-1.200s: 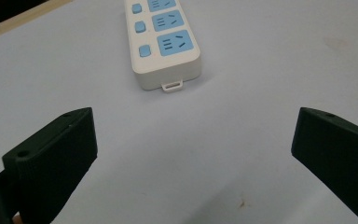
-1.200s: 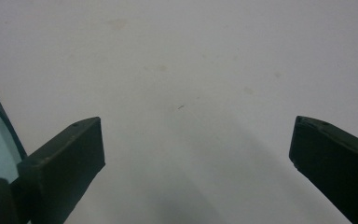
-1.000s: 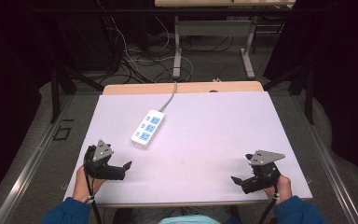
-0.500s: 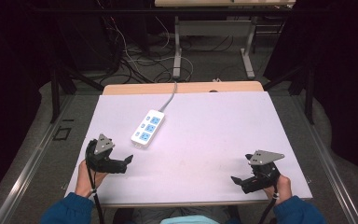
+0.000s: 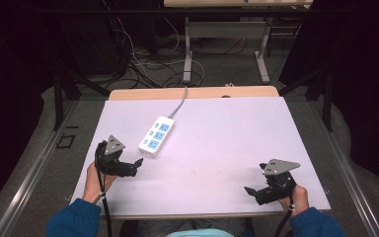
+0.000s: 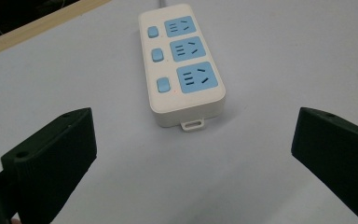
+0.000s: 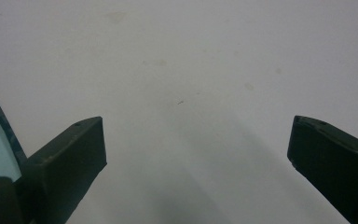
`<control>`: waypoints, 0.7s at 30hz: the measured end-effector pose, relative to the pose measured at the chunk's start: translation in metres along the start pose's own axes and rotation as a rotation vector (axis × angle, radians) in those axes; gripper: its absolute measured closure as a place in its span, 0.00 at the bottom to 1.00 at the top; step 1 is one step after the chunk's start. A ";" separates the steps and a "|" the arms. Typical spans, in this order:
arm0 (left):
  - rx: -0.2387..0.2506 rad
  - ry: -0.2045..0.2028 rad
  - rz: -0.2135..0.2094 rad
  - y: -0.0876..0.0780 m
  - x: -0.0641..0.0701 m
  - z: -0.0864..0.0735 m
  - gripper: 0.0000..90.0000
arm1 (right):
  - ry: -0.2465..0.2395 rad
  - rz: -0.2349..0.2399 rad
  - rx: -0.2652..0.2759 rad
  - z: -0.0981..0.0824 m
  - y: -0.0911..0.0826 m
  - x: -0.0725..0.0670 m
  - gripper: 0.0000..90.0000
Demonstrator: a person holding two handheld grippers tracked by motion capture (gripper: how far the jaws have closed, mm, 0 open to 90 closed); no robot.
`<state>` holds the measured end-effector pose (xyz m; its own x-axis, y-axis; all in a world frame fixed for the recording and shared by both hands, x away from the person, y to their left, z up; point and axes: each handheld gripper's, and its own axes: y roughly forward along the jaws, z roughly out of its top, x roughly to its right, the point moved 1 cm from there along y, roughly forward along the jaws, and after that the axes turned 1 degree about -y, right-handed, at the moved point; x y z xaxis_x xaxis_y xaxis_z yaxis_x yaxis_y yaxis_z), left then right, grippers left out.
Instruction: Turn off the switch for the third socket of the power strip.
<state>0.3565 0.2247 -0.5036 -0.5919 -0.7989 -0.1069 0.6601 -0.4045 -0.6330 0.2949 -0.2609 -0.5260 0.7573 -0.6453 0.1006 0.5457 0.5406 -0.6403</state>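
Two hand-held grippers wide apart, empty: left (image 5: 137, 162) near power strip (image 5: 156, 136), right (image 5: 249, 190) over white tabletop (image 5: 227, 138); dark room.

Table lit evenly, bkgd dark, jaws blurry.

Blue sleeves, black two-jaw grippers

The left gripper (image 5: 137, 163) and right gripper (image 5: 249, 190) are black, each topped by a grey three-cornered plate and trailing a dark cable. Their jaws are blocky, with what look like small screw holes. Both sleeves (image 5: 71, 219) are blue.
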 end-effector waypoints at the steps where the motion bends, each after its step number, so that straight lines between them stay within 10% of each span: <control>1: 0.002 -0.002 0.001 0.001 -0.001 0.002 0.00 | 0.004 0.000 -0.001 0.000 0.000 0.000 0.04; 21: -0.015 -0.043 0.023 0.023 -0.018 0.016 0.00 | 0.008 0.006 -0.005 0.000 0.000 -0.001 0.05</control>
<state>0.3899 0.2227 -0.5044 -0.5561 -0.8264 -0.0881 0.6657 -0.3794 -0.6426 0.2939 -0.2602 -0.5264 0.7572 -0.6468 0.0907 0.5396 0.5413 -0.6449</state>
